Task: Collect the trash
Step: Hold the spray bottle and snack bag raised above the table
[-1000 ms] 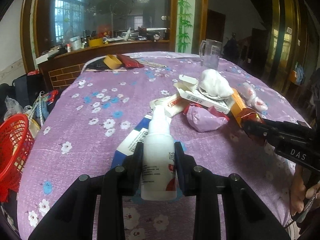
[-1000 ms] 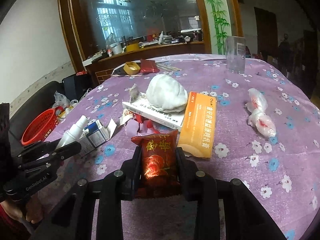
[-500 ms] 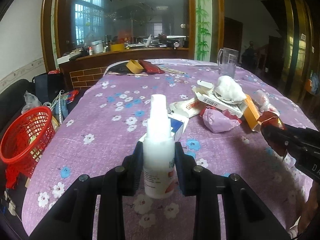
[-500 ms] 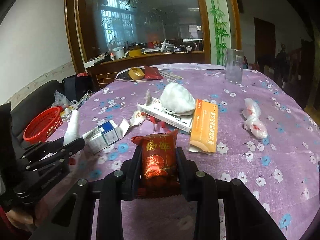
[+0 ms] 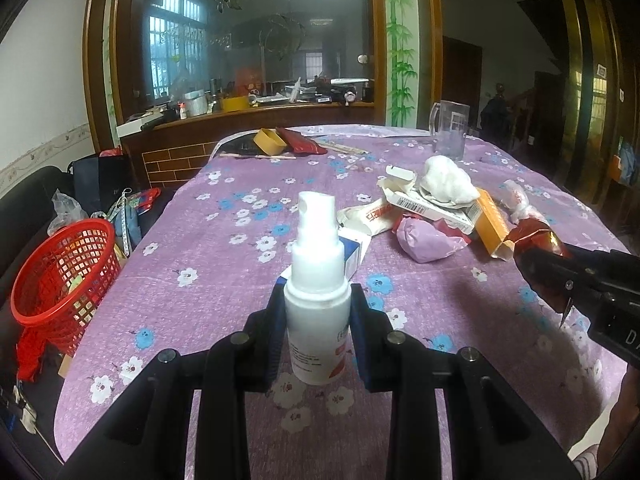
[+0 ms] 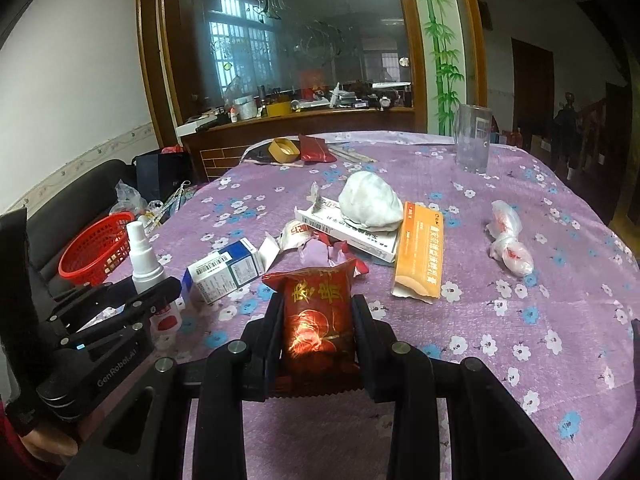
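1. White spray bottle (image 5: 318,300): upright at lower centre of the left wrist view, pinched at its shoulder by the left tongs (image 5: 316,330), which are closed narrowly on it, clear of the tabletop (image 5: 208,264).
2. Red snack packet (image 6: 318,316): lower centre of the right wrist view, clamped by its sides in the right tongs (image 6: 318,334), likewise closed narrowly on it.
3. Step in hand, as judged: both pieces are picked up and in carriage to a bin.
4. Red basket (image 5: 66,276): at the left edge, below the tabletop rim; the likely bin. The next move calls for swinging each load over it before releasing.
5. Remaining litter: blue-and-white box (image 6: 224,272), orange box (image 6: 420,252), white wad (image 6: 370,204), mid-frame.
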`<state>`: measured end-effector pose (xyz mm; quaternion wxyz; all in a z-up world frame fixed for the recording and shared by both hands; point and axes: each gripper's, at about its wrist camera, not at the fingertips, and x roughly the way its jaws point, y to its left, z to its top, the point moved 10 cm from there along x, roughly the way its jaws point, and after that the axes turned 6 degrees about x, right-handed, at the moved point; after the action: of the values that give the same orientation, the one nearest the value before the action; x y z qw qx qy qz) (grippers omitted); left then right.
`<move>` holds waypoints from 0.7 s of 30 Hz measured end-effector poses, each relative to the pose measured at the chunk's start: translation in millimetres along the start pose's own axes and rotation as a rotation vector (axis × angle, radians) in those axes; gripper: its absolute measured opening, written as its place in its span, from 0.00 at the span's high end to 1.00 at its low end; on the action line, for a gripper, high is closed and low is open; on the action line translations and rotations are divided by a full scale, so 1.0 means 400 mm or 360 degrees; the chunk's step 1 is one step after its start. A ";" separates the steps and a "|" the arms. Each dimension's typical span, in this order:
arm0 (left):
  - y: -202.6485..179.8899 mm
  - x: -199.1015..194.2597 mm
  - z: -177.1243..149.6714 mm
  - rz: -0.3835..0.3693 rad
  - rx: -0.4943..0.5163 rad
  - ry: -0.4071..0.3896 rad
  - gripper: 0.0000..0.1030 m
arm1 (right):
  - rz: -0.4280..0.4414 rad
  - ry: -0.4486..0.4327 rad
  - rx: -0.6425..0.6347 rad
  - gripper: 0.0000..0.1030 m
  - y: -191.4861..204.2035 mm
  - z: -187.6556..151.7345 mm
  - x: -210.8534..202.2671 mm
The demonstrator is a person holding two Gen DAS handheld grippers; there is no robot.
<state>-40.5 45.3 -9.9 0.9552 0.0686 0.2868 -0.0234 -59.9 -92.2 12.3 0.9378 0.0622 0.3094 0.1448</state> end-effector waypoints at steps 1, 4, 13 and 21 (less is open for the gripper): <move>0.000 -0.003 0.000 0.0000 0.0000 -0.0001 0.72 | 0.0000 -0.0007 -0.0004 0.65 0.004 0.000 -0.007; 0.000 -0.014 -0.001 -0.0001 -0.0002 -0.0007 0.72 | 0.0000 -0.0017 -0.0009 0.65 0.009 0.001 -0.020; -0.011 -0.037 0.000 -0.0004 0.0018 -0.0023 0.72 | 0.0002 -0.0035 -0.0020 0.65 0.012 0.004 -0.043; -0.014 -0.036 -0.001 -0.0004 0.0022 -0.0021 0.72 | 0.0004 -0.0018 -0.0007 0.65 0.009 0.001 -0.038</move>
<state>-53.3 39.9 -2.9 0.9566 0.0747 0.2804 -0.0270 -72.3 -93.6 21.9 0.9394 0.0612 0.3038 0.1463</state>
